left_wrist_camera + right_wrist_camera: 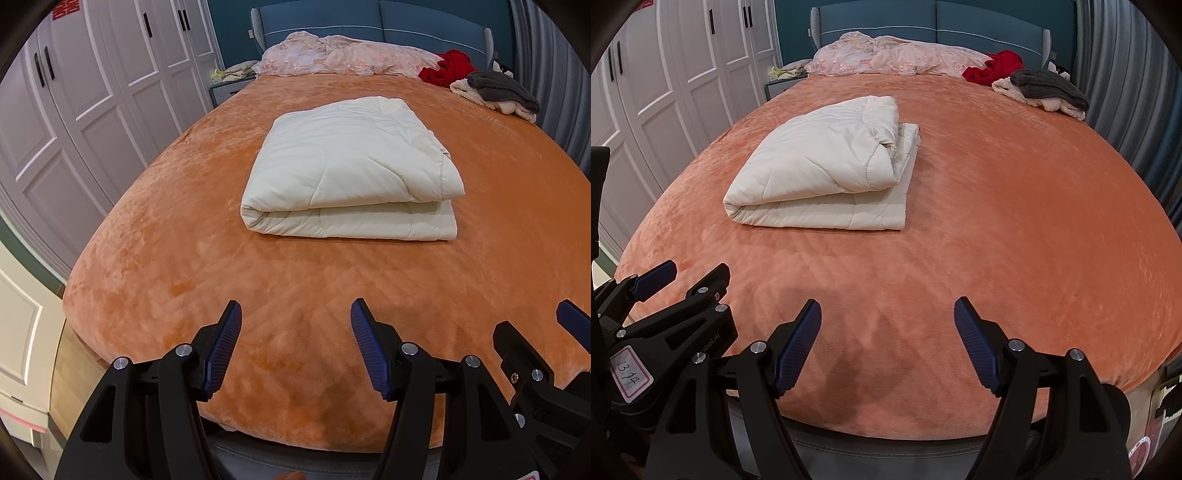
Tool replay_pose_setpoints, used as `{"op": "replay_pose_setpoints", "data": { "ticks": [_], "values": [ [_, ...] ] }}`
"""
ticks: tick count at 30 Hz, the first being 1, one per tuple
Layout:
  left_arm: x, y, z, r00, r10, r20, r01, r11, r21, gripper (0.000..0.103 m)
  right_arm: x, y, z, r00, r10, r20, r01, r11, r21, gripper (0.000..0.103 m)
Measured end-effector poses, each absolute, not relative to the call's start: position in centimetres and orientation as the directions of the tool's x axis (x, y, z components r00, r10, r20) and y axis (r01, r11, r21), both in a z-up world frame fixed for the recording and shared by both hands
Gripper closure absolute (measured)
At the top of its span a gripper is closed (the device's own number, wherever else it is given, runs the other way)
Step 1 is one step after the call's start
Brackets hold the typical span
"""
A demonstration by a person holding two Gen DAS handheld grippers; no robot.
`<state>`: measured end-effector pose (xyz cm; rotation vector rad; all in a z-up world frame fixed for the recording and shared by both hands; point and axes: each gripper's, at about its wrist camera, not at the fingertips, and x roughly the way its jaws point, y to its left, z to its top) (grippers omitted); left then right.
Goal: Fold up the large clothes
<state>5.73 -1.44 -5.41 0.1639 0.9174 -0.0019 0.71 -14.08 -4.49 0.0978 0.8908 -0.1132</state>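
Although the bed fills nearly everything in both wrist views, only a little of it is in use: its orange plush cover lies smooth and bare from the foot edge up to the middle. White wardrobe doors stand along its left side, and a blue headboard closes off the far end.

Next in size is the white quilt, the thing being folded. It rests near the middle of the bed, a little toward the left edge and well apart from the foot edge, doubled over into a thick rectangular bundle with its layers stacked fairly evenly. By the look of it, this piece is done.

Along the head edge lies a crumpled pink cover, and at the far right corner a red garment and a grey knit sit in a loose heap over something cream. Those look unfolded, so if they belong to the job, they are what remains.

Smallest, at the foot edge, the left gripper and the right gripper hover side by side above the cover, fingers spread and grasping nothing.
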Motion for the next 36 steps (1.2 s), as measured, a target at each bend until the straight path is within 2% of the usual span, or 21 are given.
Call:
{"op": "replay_pose_setpoints", "data": {
  "ticks": [36],
  "values": [
    [6.66, -0.76, -5.73, 0.61, 0.054, -0.79, 0.089, 0.987, 0.136, 0.044, 0.65, -13.93, -4.21, 0.626, -0.087, -0.775, 0.158, 0.987, 0.016, 0.031]
  ]
}}
